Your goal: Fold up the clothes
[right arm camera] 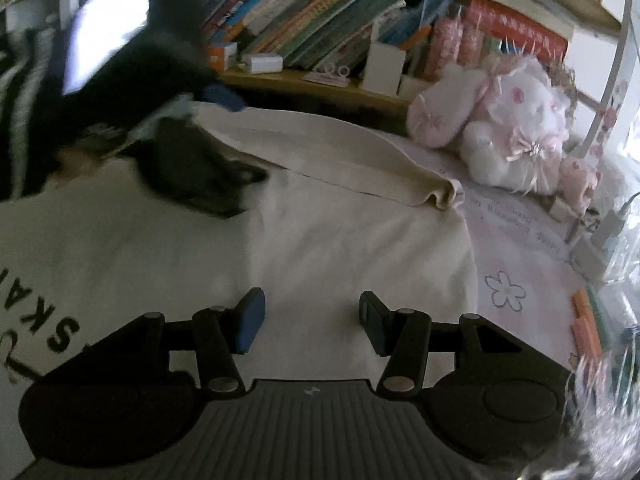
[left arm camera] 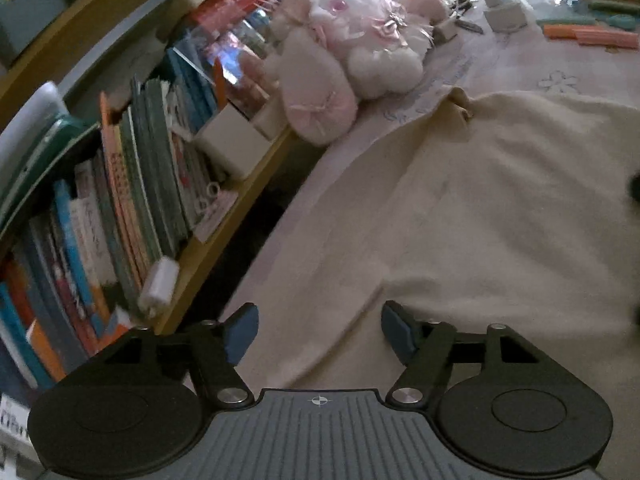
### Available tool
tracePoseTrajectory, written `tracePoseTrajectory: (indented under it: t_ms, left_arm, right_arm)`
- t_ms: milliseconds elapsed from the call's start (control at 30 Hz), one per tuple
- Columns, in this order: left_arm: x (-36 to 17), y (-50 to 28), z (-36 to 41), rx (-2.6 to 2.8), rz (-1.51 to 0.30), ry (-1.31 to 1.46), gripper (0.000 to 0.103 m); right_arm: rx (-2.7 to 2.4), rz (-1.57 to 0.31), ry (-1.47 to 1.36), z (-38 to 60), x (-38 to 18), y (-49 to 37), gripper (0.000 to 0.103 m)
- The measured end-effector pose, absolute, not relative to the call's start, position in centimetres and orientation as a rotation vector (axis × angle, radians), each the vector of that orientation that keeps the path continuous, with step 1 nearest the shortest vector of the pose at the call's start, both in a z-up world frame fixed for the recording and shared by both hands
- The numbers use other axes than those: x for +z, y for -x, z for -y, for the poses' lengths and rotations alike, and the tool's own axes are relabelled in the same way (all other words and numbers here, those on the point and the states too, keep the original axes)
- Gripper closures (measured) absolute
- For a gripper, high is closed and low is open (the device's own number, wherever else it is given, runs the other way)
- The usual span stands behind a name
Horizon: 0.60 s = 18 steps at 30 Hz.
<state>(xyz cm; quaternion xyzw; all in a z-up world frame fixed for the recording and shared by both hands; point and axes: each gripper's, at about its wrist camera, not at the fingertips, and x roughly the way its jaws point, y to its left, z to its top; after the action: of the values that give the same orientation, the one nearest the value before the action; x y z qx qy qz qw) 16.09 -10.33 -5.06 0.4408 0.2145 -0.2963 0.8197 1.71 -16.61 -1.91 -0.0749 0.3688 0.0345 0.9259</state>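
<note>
A cream shirt [left arm camera: 480, 220] lies spread on the pink bed sheet [left arm camera: 520, 64]. Dark printed letters [right arm camera: 60, 332] show at its left in the right wrist view. One sleeve is laid across the body, its cuff [right arm camera: 444, 196] bunched near the sheet. My left gripper [left arm camera: 319, 332] hangs open over the shirt's left edge with nothing between its fingers. My right gripper [right arm camera: 311, 320] stands open above the shirt's plain middle [right arm camera: 320, 240], also empty. In the right wrist view the left tool is a blurred dark shape at upper left, one blue pad [right arm camera: 222, 98] showing.
A low wooden bookshelf [left arm camera: 224, 224] full of books runs along the bed's side. A pink and white plush rabbit [right arm camera: 516, 120] sits at the sheet's far corner. White charger boxes [left arm camera: 504, 16] and orange sticks [left arm camera: 592, 36] lie beyond the shirt.
</note>
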Motion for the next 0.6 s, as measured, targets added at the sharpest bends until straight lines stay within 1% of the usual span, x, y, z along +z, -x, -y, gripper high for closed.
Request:
tracePoseTrajectory:
  t_ms: [67, 200, 333, 433, 600]
  left_arm:
    - [-4.6, -18.0, 10.5, -0.618, -0.488, -0.905, 0.022]
    - [-2.6, -22.9, 9.6, -0.481, -0.562, -0.815, 0.022]
    - [0.3, -25.4, 5.9, -0.255, -0.605, -0.612, 0.023]
    - [0.8, -23.8, 3.7, -0.280, -0.611, -0.547, 0.023]
    - [-0.9, -18.7, 4.5, -0.454, -0.580, -0.668, 0.023]
  right_arm:
    - [0.073, -0.774, 0.138, 16.8, -1.8, -2.0, 0.053]
    - [0.084, -0.790, 0.100, 17.5, -1.8, -2.4, 0.053]
    - [0.083, -0.786, 0.070, 17.7, -1.9, -2.3, 0.053]
    - [0.091, -0.780, 0.052, 17.9, -2.0, -2.2, 0.053]
    - [0.105, -0.770, 0.034, 18.2, -2.2, -2.3, 0.053]
